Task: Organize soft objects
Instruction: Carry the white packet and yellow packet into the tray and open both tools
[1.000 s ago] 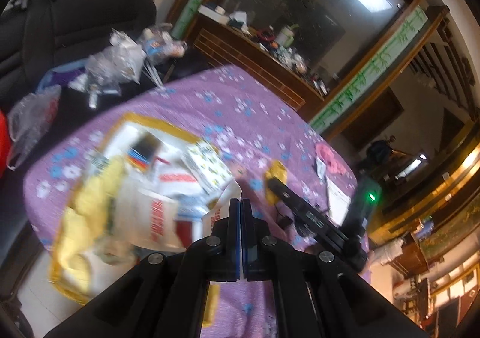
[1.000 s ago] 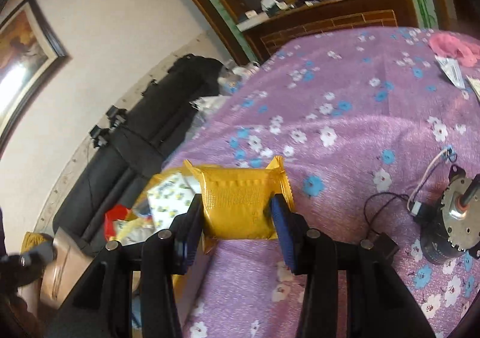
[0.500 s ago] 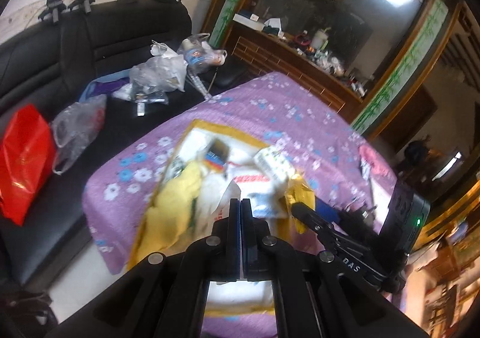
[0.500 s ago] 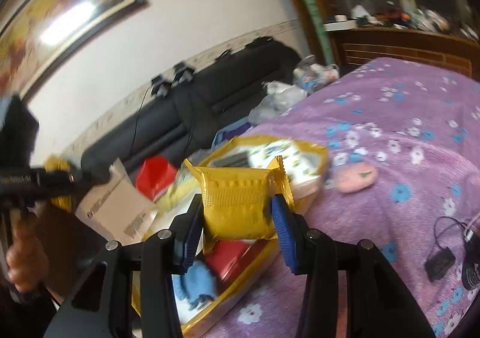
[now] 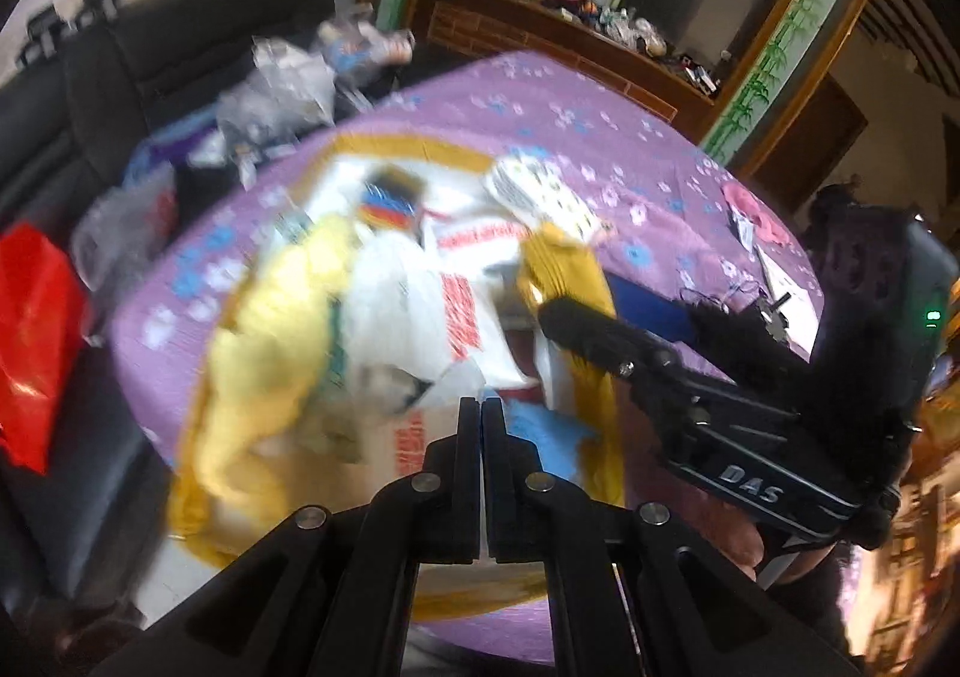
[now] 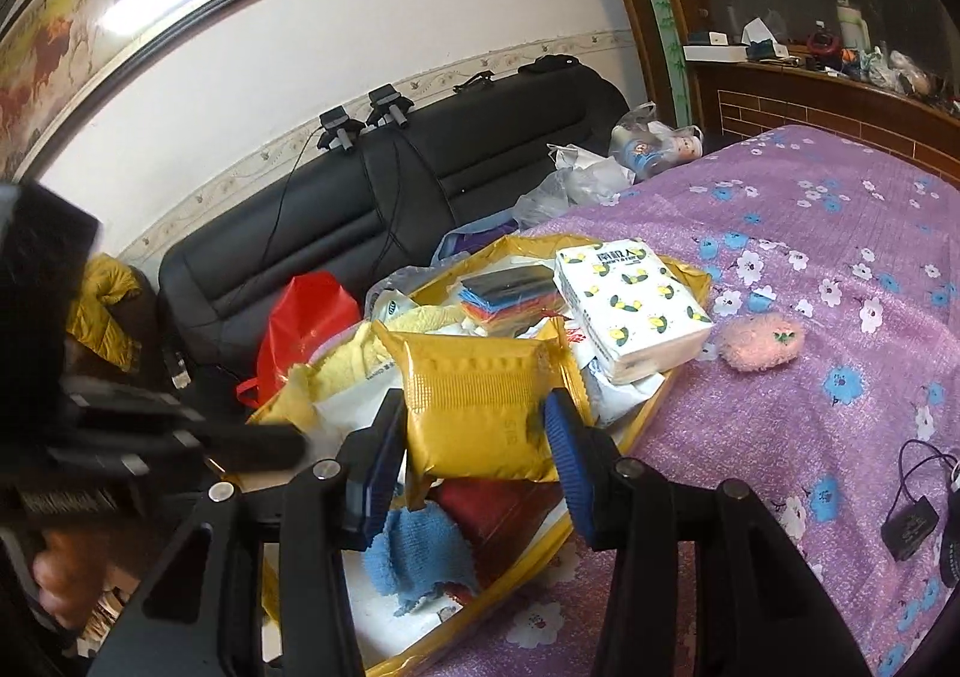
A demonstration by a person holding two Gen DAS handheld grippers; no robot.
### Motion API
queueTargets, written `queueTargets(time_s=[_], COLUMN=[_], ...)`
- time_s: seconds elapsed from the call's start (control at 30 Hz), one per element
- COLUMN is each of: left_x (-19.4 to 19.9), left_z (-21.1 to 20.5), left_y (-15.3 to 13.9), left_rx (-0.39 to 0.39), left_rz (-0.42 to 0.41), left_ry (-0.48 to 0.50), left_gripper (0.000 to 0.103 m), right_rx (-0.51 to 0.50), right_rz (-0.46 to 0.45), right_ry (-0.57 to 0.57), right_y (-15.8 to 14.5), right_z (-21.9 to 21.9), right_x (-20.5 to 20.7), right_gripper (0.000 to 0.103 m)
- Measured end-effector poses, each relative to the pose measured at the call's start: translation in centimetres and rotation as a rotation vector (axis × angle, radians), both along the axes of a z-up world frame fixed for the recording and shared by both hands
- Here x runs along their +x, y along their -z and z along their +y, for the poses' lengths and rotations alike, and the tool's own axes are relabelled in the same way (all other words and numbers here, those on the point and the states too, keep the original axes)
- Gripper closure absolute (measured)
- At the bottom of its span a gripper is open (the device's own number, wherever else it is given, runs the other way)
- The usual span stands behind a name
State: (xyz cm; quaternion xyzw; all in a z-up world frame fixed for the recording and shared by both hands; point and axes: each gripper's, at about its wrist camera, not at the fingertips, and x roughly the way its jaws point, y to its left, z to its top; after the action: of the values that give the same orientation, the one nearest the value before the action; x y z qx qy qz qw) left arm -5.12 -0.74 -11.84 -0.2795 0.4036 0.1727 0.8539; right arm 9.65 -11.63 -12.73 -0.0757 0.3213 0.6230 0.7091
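Note:
My right gripper (image 6: 474, 431) is shut on a gold foil packet (image 6: 474, 407) and holds it above an open gold-rimmed storage bag (image 6: 648, 425) on the purple flowered tablecloth. The bag holds a tissue pack (image 6: 630, 311), a blue cloth (image 6: 420, 557), folded coloured cloths (image 6: 510, 299) and yellow fabric. In the left wrist view the same packet (image 5: 564, 269) hangs over the bag (image 5: 384, 149), gripped by the right gripper (image 5: 576, 317). My left gripper (image 5: 482, 419) is shut and empty, above the bag's near end. A pink fuzzy pouch (image 6: 762, 341) lies on the cloth beside the bag.
A black sofa (image 6: 420, 179) behind the table carries a red bag (image 6: 306, 317) and plastic bags (image 6: 600, 167). A black cabled device (image 6: 912, 521) lies at the table's right. A wooden cabinet (image 6: 840, 89) with clutter stands beyond.
My right gripper carried the gold packet from over the tablecloth to above the open bag. My left gripper stayed shut and shifted over the bag's near end.

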Motion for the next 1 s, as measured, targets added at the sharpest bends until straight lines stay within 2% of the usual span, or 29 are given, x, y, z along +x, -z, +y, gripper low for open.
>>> queueTargets(time_s=[0.13,0.2,0.27,0.3,0.33,0.37,0.47,0.57,0.63,0.77,0.93,1.0], left_x=[0.4,0.8,0.6,0.3,-0.1,-0.5,-1.4,-1.6,-1.6,-1.5,-1.6,-1.6], left_z=[-0.6,-0.7,-0.5,-0.3,-0.1,0.1,0.4,0.1,-0.2,-1.0,-2.5,-3.0], left_y=[0.5,0.9,0.9,0.8,0.6,0.4,-0.2,-0.4,-0.4,0.0,0.0,0.1], left_rx=[-0.020,-0.046,-0.077,-0.084,-0.087,-0.086,-0.080,-0.063,-0.037,0.010,0.060,0.082], left_rz=[-0.025,-0.013,-0.036,-0.050,-0.069,-0.090,-0.129,-0.141,-0.136,-0.124,-0.152,-0.146], left_ry=[0.006,0.029,0.032,0.019,0.006,-0.009,-0.026,-0.026,-0.028,-0.043,-0.046,-0.044], left_gripper=[0.098,0.086,0.061,0.054,0.039,0.032,0.028,0.023,0.022,0.014,0.011,0.011], right_rx=[0.012,-0.004,-0.016,-0.014,-0.004,0.003,0.034,0.063,0.087,0.113,0.131,0.138], right_rz=[0.016,0.016,0.018,0.023,0.040,0.052,0.094,0.134,0.156,0.160,0.154,0.148], right_ry=[-0.019,-0.016,-0.014,-0.013,-0.016,-0.019,-0.011,-0.018,-0.021,-0.011,0.011,0.013], right_y=[-0.1,0.1,0.2,0.2,0.1,0.0,-0.1,-0.3,-0.5,-0.8,-1.0,-1.0], right_z=[-0.1,0.1,0.3,0.3,0.2,0.0,-0.5,-1.0,-1.4,-1.8,-2.1,-2.1], right_x=[-0.1,-0.2,-0.2,-0.1,0.1,0.2,0.7,1.0,1.2,1.3,1.3,1.2], right_gripper=[0.055,0.055,0.053,0.053,0.052,0.049,0.040,0.039,0.034,0.030,0.028,0.025])
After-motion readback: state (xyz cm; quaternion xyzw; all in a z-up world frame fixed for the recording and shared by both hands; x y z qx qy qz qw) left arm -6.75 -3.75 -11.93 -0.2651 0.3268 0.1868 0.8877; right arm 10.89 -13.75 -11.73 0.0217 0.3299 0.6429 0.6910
